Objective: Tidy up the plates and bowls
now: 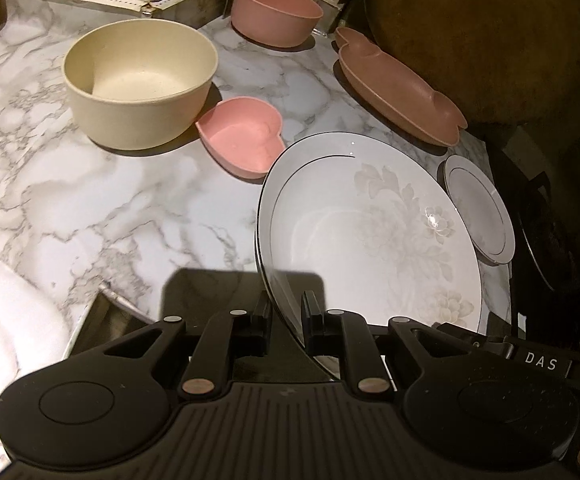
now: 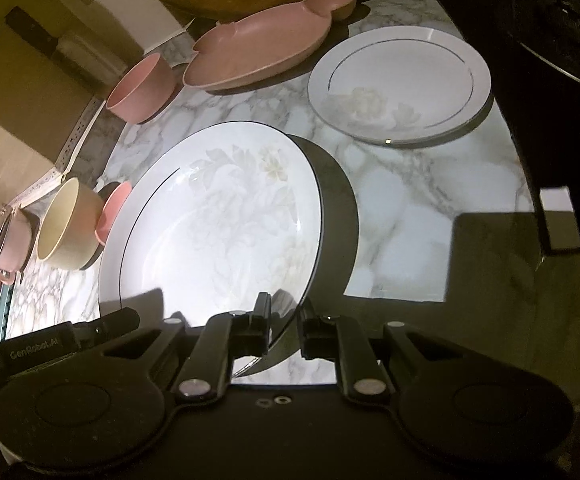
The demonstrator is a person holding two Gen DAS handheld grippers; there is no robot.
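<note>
The rim of the large plate [image 1: 361, 232] was gripped by the left gripper [image 1: 286, 320], its jaws closed on the near edge. The opposite edge of the same plate [image 2: 214, 224] was clamped by the right gripper [image 2: 284, 320], whose jaws were likewise closed on the rim. The plate, white with a dark rim line and a pale flower pattern, was held tilted above the marble counter [image 1: 110, 208], and a dark shadow was cast beside it in the right wrist view.

On the counter beyond the plate, a small plate [image 2: 399, 84] of the same pattern was laid flat, well apart from the held one. A long pink dish [image 2: 262, 48] was set near the back, just beside a large brown round object [image 1: 481, 36]. A pink bowl [image 1: 276, 12] was stood at the rear, a cream bowl [image 1: 140, 80] nearer the middle, and a pink heart dish [image 1: 244, 136] just beside the cream bowl. In the left wrist view the heart dish was partly overlapped by the plate's edge; whether the two touched could not be told. A white cloth [image 1: 6, 312] was seen at the left edge.
</note>
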